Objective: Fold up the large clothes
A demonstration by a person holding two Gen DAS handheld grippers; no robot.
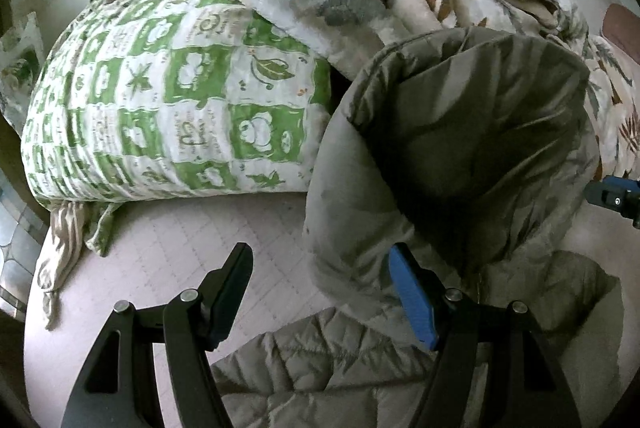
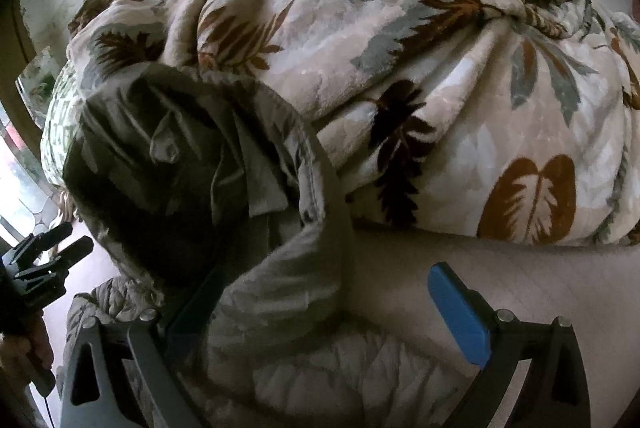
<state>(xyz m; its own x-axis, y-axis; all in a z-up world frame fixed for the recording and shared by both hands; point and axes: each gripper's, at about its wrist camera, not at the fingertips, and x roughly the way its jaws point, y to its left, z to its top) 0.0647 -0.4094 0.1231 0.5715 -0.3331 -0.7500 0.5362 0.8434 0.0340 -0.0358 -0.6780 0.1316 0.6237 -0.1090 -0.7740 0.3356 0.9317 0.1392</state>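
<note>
Claws (image 1: 322,292) (image 2: 340,308) spread, angled over jacket (image 1: 460,156)

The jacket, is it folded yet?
Not yet. The jacket lies rumpled on the bed, hood open, no neat fold showing. Both grippers, left and right, hang open over it, gripping nothing. All the folding is left.

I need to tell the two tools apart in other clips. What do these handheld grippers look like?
Both look alike: the left gripper and right gripper have black linkage arms with silver pivot pins and flat fingers faced with blue pads. A thin dark cable hangs below the left one's handle.
</note>
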